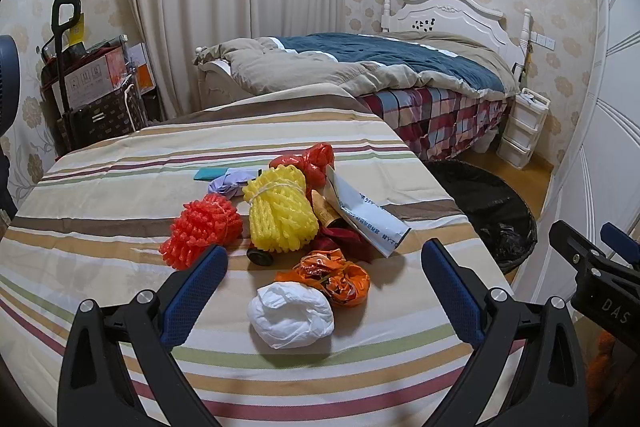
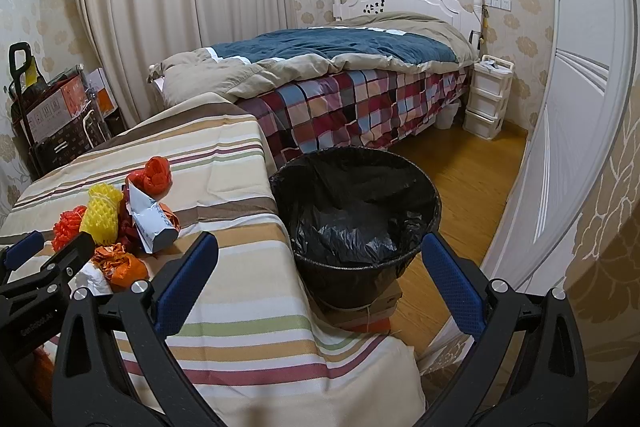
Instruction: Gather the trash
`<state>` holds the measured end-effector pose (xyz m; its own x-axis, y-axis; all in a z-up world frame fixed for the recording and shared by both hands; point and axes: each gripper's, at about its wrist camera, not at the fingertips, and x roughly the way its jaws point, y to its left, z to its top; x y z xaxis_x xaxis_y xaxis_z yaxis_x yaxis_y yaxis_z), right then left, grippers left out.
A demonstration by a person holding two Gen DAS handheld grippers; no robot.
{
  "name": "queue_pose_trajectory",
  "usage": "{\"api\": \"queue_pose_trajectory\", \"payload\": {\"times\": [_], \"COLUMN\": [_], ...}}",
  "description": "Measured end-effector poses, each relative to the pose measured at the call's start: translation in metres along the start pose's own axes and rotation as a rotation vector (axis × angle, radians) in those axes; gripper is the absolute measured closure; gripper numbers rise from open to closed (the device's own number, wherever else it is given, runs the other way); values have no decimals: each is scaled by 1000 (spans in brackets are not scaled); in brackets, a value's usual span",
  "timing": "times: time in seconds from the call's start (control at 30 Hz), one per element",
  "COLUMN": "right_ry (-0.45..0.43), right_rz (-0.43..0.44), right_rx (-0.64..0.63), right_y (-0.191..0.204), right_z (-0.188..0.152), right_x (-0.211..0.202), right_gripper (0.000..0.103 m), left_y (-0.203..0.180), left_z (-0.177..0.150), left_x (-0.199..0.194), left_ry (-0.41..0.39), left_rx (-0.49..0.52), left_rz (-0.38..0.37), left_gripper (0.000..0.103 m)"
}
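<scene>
Left wrist: white mailer tilted, long axis pointing away-left

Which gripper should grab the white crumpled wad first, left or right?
Left. The left gripper is open with the white wad lying between its fingers. The right gripper is open over the bin, away from the pile.

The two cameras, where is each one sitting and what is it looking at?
Left wrist: rides the open left gripper, over the striped table, facing the trash pile and white wad.
Right wrist: rides the open right gripper, at the table's edge, facing the black bin.
Both show the pile, bin, bed and the other gripper.
</scene>
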<state>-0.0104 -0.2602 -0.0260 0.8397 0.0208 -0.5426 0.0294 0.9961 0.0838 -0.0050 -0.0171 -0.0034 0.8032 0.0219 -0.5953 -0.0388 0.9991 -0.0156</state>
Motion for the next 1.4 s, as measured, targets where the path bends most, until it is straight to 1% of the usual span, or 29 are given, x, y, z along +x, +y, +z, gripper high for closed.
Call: {"api": "queue_pose_trajectory", "payload": {"times": [0.23,0.77,0.83,0.9,1.1,1.23,1.33,1.4], "right_ry": [2,6,7,8,12,7,8,17], "right_rz": [0,-1,-1,-1,3,4,10,17], "right_rx": [1,1,2,1,-3,-11,-17,-20], "right_y": [-1,-1,-1,-1,-1,-1,1,6], "right_z": [-1,-1,-1,-1,-4,-8,-17,-15], "right_x": [0,0,0,1,1,-2,-1,4], "right_gripper": [4,4,4,4,4,4,4,5], "left_y": [-3,-4,-5,-6,-2,9,20,27], "left_z": [-7,-8,-9,-10,-8,-10,-15,-17], "left_x": [3,2,2,2,0,-5,-8,-9], "left_ry": [11,13,16,21,24,23,36,46], "left_rx": [1,2,5,6,9,9,10,10], "left_rz": [-9,-7,-8,-11,-18,-11,-2,1], "left_gripper": [6,6,7,10,11,11,16,23]}}
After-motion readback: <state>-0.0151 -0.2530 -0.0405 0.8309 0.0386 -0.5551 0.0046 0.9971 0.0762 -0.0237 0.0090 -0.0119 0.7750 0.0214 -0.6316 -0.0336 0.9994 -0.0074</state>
